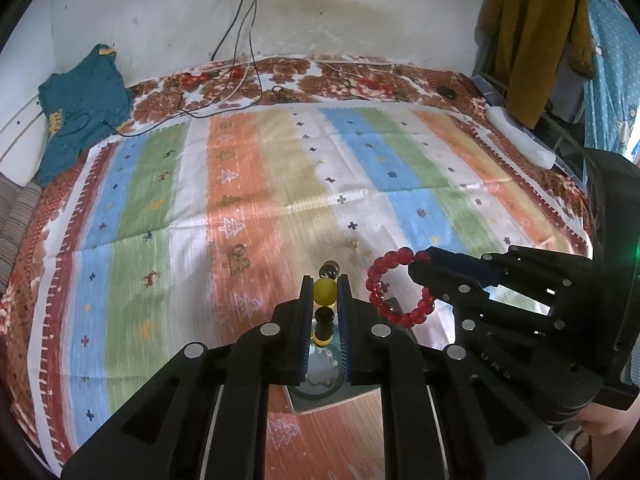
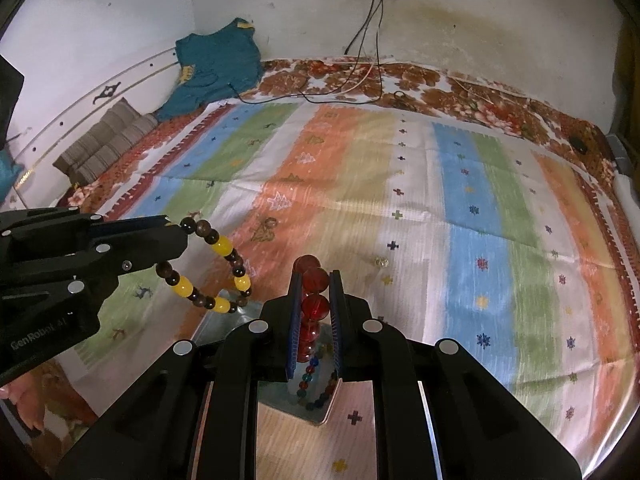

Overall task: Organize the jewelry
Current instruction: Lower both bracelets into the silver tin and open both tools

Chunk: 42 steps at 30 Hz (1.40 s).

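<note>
My left gripper (image 1: 325, 286) is shut on a bracelet of yellow and dark brown beads (image 1: 324, 293) and holds it above the bed. It also shows in the right wrist view (image 2: 176, 236) with the bracelet (image 2: 222, 246) hanging as a loop. My right gripper (image 2: 316, 280) is shut on a red bead bracelet (image 2: 315, 307). It shows in the left wrist view (image 1: 420, 268) with the red loop (image 1: 394, 286) hanging. Below both grippers sits a shiny tray (image 2: 224, 322) holding a multicoloured bead bracelet (image 2: 308, 384).
A striped bedsheet (image 1: 280, 184) covers the bed. A small gold bead (image 2: 381, 262) and a small ring (image 2: 272, 222) lie on it. A teal shirt (image 1: 80, 108) and cables (image 1: 240, 92) lie at the far edge by the wall.
</note>
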{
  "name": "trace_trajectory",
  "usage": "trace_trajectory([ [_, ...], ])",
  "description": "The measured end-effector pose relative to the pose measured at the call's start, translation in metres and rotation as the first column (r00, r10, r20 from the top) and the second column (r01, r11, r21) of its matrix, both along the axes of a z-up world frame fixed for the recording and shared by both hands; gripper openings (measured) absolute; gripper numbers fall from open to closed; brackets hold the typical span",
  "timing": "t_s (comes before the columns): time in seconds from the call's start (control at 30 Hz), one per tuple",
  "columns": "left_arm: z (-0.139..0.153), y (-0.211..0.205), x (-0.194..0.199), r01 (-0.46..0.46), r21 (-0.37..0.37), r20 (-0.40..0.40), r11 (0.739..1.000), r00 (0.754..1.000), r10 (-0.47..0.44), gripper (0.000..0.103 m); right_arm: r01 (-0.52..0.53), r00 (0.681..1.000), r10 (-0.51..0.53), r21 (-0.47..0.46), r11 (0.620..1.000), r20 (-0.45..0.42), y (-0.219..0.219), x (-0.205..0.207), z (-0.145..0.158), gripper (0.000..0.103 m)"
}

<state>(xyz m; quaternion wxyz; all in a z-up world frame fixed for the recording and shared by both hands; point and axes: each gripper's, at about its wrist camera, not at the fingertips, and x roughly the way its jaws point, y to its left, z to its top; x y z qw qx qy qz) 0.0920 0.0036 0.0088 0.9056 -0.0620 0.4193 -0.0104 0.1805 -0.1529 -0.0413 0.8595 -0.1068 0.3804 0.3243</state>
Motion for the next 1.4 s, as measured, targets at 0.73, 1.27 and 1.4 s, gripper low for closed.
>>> trace_trajectory([
  [0.73, -0.010, 0.000, -0.028, -0.025, -0.010, -0.034, 1.000, 0.999, 0.025, 0.015, -0.006, 1.000, 0.005, -0.020, 1.000, -0.025, -0.010, -0.030, -0.008, 0.014],
  [1.27, -0.012, 0.014, -0.024, -0.084, 0.000, -0.042, 0.996, 0.996, 0.084, 0.051, 0.070, 0.995, -0.071, -0.018, 0.997, -0.066, -0.018, -0.011, -0.011, 0.041],
  [1.4, -0.015, 0.027, -0.017, -0.124, -0.012, -0.053, 0.992, 0.991, 0.123, 0.057, 0.093, 0.991, -0.094, -0.018, 0.996, -0.095, -0.020, -0.004, -0.013, 0.046],
])
